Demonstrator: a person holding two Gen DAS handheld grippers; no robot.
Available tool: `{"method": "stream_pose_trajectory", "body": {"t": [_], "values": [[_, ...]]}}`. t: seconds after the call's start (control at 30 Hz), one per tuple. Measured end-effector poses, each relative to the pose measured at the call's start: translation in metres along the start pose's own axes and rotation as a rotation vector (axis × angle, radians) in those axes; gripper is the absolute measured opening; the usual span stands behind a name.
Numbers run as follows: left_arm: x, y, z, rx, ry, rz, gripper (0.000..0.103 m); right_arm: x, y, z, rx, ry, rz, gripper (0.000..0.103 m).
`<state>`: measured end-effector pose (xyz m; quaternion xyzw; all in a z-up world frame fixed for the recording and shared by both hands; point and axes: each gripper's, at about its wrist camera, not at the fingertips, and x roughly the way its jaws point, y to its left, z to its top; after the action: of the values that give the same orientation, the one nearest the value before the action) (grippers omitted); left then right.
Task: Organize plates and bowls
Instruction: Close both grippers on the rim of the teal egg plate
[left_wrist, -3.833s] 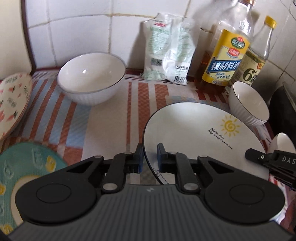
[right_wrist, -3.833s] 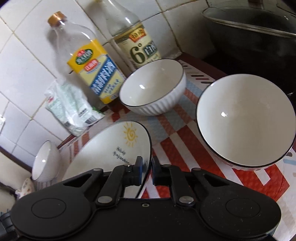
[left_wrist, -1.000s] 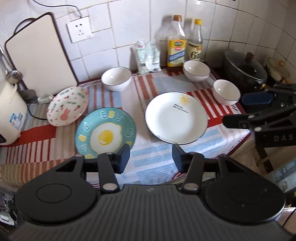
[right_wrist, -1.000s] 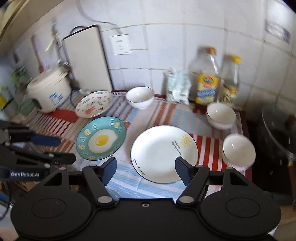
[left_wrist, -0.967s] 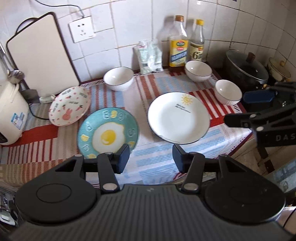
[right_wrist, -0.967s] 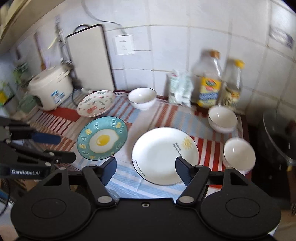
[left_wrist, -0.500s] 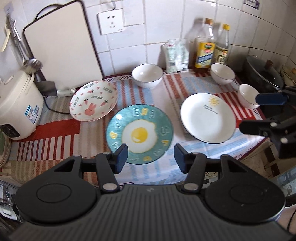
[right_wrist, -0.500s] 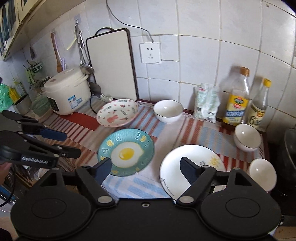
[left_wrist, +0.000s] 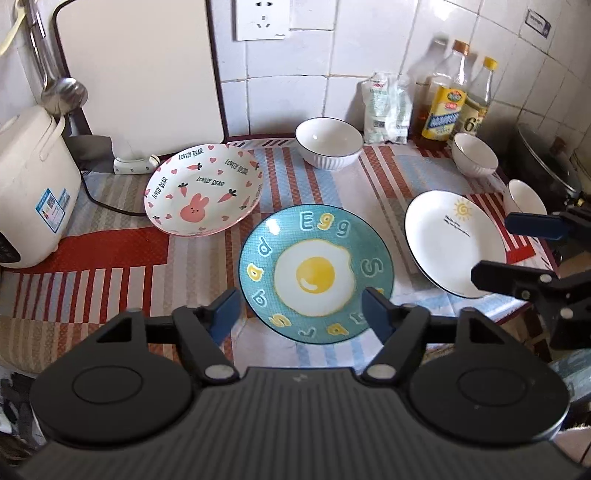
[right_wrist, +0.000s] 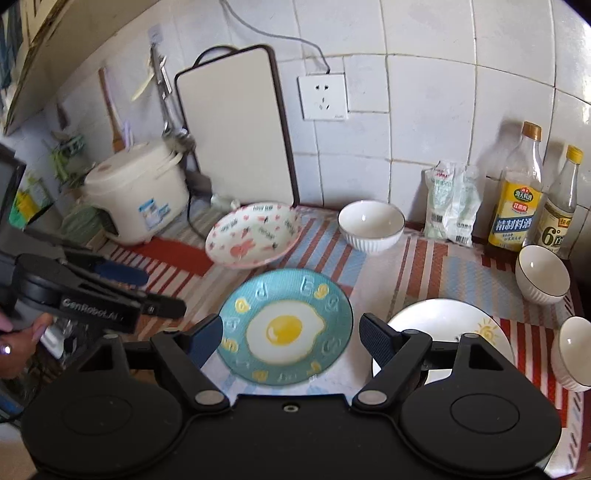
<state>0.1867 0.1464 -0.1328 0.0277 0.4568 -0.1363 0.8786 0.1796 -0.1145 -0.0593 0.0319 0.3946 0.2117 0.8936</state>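
A teal plate with a fried-egg picture (left_wrist: 316, 273) (right_wrist: 284, 325) lies on the striped cloth, straight ahead of both grippers. My left gripper (left_wrist: 301, 314) hovers at its near edge; its jaws are opening and grip nothing. My right gripper (right_wrist: 290, 339) hangs over the same plate, open and empty. A pink bunny plate (left_wrist: 203, 194) (right_wrist: 255, 232) sits behind it to the left. The white sun plate (left_wrist: 454, 240) (right_wrist: 447, 328) lies to the right. Three white bowls (left_wrist: 328, 147) (left_wrist: 474, 158) (left_wrist: 524, 199) stand at the back and right.
A white rice cooker (left_wrist: 33, 192) stands at the left with its cord across the cloth. A cutting board (left_wrist: 140, 74) leans on the tiled wall. A bag (left_wrist: 388, 107) and two bottles (left_wrist: 443, 107) stand at the back right, beside a lidded black pot (left_wrist: 546, 166).
Both grippers have swung left from the white sun plate to face the egg plate and come a little lower. The left jaws have spread wider.
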Motion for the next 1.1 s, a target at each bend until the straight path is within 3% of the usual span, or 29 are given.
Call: {"method": "stream_pose_trajectory", "body": {"t": [0.1, 0.23, 0.4, 0.6, 0.67, 0.73, 1.0, 1.1], "values": [[0.009, 0.011, -0.003, 0.002, -0.021, 0.001, 0.082, 0.015, -0.001, -0.004, 0.018, -0.032, -0.017, 0.085], [0.024, 0.023, -0.007, 0.007, -0.054, 0.001, 0.091, 0.038, -0.005, -0.012, 0.032, -0.009, -0.061, 0.085], [0.047, 0.032, -0.013, -0.003, -0.091, 0.058, 0.091, 0.069, -0.015, -0.026, 0.072, 0.069, -0.086, 0.084], [0.088, 0.04, -0.009, 0.041, -0.085, 0.046, 0.091, 0.102, -0.018, -0.045, 0.026, 0.143, -0.076, 0.081], [0.105, 0.039, -0.007, 0.051, -0.03, 0.045, 0.089, 0.113, -0.017, -0.05, 0.004, 0.16, -0.066, 0.08], [0.123, 0.039, -0.006, 0.02, 0.026, 0.04, 0.086, 0.125, -0.016, -0.054, 0.0, 0.179, -0.061, 0.07], [0.165, 0.039, -0.013, 0.007, 0.061, 0.042, 0.076, 0.155, -0.014, -0.067, 0.035, 0.224, -0.086, 0.069], [0.175, 0.047, -0.012, -0.029, 0.091, 0.012, 0.066, 0.162, -0.018, -0.067, 0.065, 0.23, -0.089, 0.069]]}}
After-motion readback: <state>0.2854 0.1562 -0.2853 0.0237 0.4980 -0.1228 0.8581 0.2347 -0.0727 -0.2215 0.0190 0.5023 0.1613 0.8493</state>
